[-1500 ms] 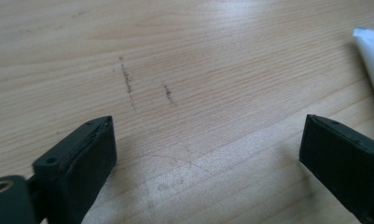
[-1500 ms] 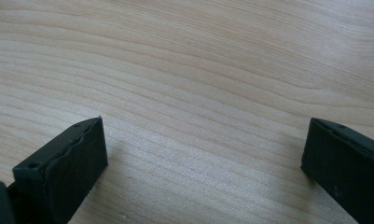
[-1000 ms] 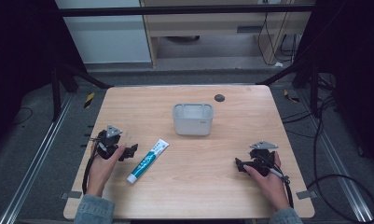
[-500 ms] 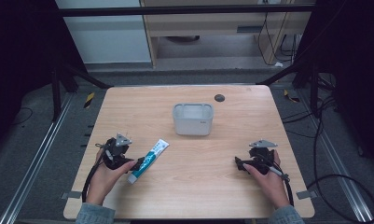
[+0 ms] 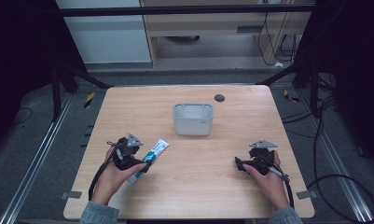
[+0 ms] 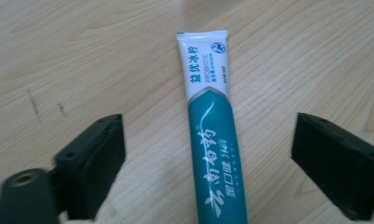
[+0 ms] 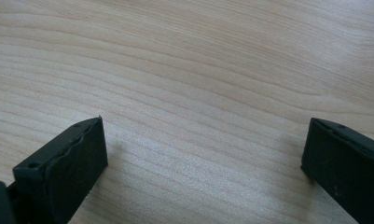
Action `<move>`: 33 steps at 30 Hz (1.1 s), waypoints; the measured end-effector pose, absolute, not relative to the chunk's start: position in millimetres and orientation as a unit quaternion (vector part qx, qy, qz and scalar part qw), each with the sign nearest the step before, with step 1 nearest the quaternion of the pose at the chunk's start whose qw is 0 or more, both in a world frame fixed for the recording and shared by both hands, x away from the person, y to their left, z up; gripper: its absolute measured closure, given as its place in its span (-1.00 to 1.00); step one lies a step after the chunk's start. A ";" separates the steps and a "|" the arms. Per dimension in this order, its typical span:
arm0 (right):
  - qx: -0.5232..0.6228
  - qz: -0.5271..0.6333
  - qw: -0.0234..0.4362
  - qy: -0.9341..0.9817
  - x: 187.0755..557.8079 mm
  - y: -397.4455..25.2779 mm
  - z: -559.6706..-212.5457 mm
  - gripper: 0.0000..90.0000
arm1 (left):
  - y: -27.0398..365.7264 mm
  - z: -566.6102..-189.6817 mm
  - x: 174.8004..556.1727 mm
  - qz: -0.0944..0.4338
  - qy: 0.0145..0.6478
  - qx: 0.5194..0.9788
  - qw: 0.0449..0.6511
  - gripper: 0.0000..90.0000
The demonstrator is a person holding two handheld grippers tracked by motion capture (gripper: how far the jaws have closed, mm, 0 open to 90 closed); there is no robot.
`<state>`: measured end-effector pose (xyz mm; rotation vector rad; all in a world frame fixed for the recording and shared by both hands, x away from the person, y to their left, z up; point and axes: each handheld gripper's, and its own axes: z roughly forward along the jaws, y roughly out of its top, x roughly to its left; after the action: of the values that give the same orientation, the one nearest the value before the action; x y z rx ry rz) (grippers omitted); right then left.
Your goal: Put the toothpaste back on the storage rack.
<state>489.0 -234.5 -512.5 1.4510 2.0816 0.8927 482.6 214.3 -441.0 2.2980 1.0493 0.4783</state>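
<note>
While jaws gape wide, left gripper [image 6: 208, 158] straddles toothpaste tube [image 6: 212, 140], right gripper [image 7: 203, 158] empty.

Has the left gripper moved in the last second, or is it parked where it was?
Yes. The left gripper has moved toward the person's edge of the table and over the toothpaste tube, ending farther from the grey bin; its open jaws straddle the tube.

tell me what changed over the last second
The left gripper moved toward the person and in over the toothpaste tube, so its open jaws now straddle the tube's lower part; nothing is gripped yet. The tube, the bin, the dark disc and the right gripper, open over the bare table, stayed put.
</note>
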 end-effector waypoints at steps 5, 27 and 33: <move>0.526 0.323 0.224 0.754 489.0 -234.4 -512.5 -0.99 | 207.0 -439.6 484.3 0.176 0.383 0.864 0.275 -0.49; 0.520 0.323 0.225 0.758 490.0 -235.3 -512.7 -0.99 | 193.2 -434.1 505.5 0.138 0.390 0.884 0.217 -0.09; 0.520 0.323 0.225 0.758 490.0 -235.3 -512.8 -0.99 | 189.4 -439.4 514.0 0.124 0.388 0.888 0.215 0.03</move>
<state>490.0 -235.3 -512.8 1.4334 2.0913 0.8898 514.0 189.4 -439.4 2.4621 1.0764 0.3450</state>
